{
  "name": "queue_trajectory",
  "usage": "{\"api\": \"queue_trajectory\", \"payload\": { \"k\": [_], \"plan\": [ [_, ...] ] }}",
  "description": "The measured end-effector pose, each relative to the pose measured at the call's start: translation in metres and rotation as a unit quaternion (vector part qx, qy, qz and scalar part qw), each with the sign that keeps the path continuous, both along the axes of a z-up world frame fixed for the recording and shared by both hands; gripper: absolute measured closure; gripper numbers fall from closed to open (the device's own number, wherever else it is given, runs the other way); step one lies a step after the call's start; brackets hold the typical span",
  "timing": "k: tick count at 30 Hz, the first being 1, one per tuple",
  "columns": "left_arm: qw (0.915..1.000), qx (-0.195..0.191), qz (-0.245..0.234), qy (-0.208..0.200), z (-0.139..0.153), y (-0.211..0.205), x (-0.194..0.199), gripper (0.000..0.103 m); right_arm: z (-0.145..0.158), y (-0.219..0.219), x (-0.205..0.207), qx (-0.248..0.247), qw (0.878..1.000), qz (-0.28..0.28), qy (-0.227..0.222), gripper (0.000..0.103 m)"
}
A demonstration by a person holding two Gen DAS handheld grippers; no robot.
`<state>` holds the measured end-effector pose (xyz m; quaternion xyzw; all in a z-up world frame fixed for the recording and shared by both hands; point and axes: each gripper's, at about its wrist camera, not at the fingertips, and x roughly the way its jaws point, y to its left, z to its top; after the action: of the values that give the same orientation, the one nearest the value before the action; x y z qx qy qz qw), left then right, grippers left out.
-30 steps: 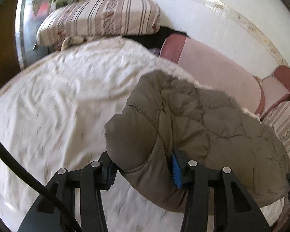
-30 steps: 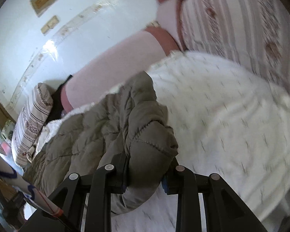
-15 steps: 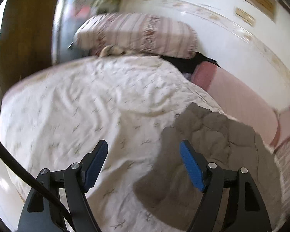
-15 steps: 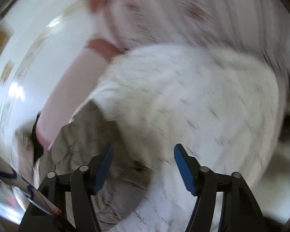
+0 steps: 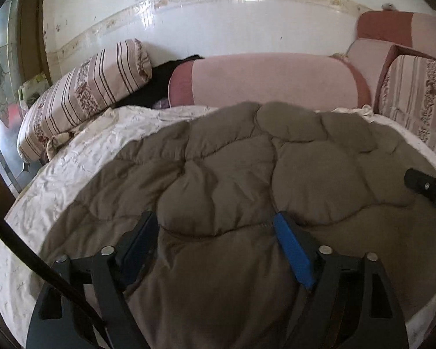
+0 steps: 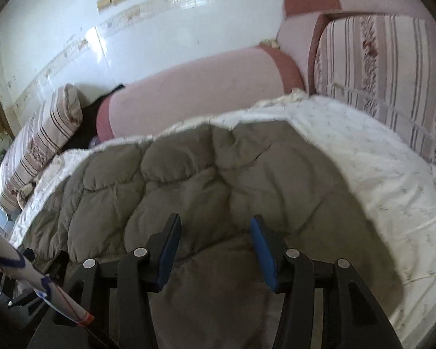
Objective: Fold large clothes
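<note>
Olive quilted jacket (image 5: pixel 247 174) lies spread on the bed's white sheet (image 5: pixel 72 168), covering the middle and the near edge, its far hem close to the pink bolster (image 5: pixel 270 78) along the wall side.

Left gripper (image 5: pixel 216 226): jaws wide and opening. Blue pads (image 5: pixel 293 250) straddle a puffed quilt panel at the jacket's near edge; fabric sits between the fingers, and the pads look to brush it rather than pinch it. No grip.

Right gripper (image 6: pixel 215 232): jaws about half open, closing. Fingers (image 6: pixel 263 247) stand either side of a bulge of jacket fabric near the bed's near edge; the cloth is between them, with gaps showing at the pads, so nothing is clamped. Its black tip also shows at the right edge of the left wrist view, over the jacket.

Striped pillow (image 5: pixel 84 96) at the bed's far left corner, a dark cloth (image 5: pixel 157 78) between it and the bolster. Striped floral cushion (image 6: pixel 386 67) stands at the far right corner. Tiled wall (image 5: pixel 218 26) behind.
</note>
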<state>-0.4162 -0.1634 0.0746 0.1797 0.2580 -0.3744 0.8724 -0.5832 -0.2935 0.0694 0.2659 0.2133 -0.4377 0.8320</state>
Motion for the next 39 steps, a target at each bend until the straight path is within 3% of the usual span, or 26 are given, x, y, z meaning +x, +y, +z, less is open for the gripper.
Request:
{"api": "queue_trajectory", "payload": {
  "k": [3,9,14,19,25,29,34,39],
  "plan": [
    [0.9996,-0.001,0.004,0.029,-0.01,-0.003,0.01,0.013,-0.016,-0.011,0.009,0.029,1.0,-0.008,0.005,0.047],
    [1.0,-0.001,0.005,0.006,-0.02,-0.005,0.01,0.013,-0.028,-0.013,0.021,0.028,0.999,-0.009,0.042,0.043],
    [0.9999,-0.005,0.004,0.009,-0.02,-0.002,0.01,0.013,-0.014,-0.006,0.003,0.016,1.0,-0.015,0.011,0.043],
    [0.9999,-0.007,0.004,0.01,-0.02,-0.001,0.011,0.013,0.0,0.008,-0.028,-0.041,0.993,-0.108,0.031,0.043],
    [1.0,-0.006,0.005,0.006,-0.019,-0.001,0.009,0.012,-0.034,-0.019,-0.037,0.05,0.99,-0.12,0.056,0.042],
    [1.0,-0.006,0.005,0.003,-0.019,-0.001,0.009,0.012,-0.035,-0.018,-0.037,0.048,0.989,-0.122,0.062,0.042],
    [0.9999,-0.01,0.007,0.001,-0.02,0.0,0.009,0.012,-0.018,0.007,-0.034,-0.003,0.991,-0.124,0.056,0.042],
    [0.9999,-0.011,0.008,-0.001,-0.021,0.0,0.008,0.012,-0.007,0.037,-0.016,-0.054,0.994,-0.067,0.064,0.042]
  ]
}}
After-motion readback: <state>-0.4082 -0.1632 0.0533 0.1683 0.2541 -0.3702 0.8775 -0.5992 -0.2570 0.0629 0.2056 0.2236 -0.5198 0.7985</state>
